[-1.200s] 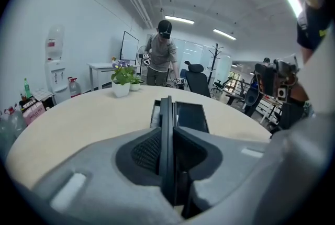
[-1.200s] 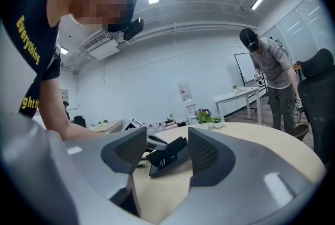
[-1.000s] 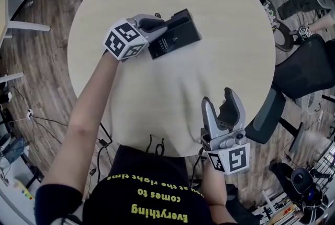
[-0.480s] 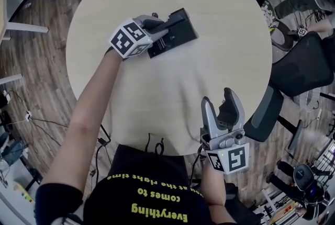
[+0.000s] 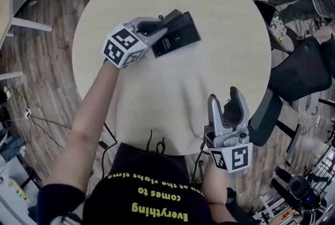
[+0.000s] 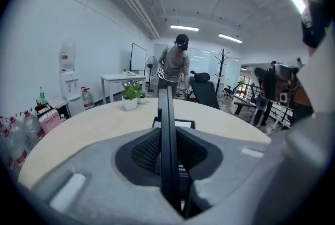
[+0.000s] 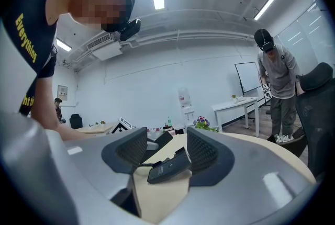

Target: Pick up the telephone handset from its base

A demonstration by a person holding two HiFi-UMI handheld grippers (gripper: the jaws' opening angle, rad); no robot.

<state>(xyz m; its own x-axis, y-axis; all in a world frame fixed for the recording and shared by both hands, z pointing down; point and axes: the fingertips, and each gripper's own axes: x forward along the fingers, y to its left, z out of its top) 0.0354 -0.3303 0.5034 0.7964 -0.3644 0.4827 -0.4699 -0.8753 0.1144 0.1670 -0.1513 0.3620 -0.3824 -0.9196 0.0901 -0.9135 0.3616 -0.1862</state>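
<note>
Head view, and the left tool [image 5: 158, 25] has the handset [image 5: 170, 15] clamped edge-on between its pads, jaws closing on it, the black receiver tilted just over the base [image 5: 178, 40] on the side nearest that tool. Base sits on the round table [image 5: 209, 77]. Right tool [image 5: 226, 98] hangs well apart from the base, near the person's body, jaws spread wide with nothing between them.

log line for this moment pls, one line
left gripper: jaws closing on handset, pads pressing it | right gripper: open, empty, near table edge | base: on table
</note>
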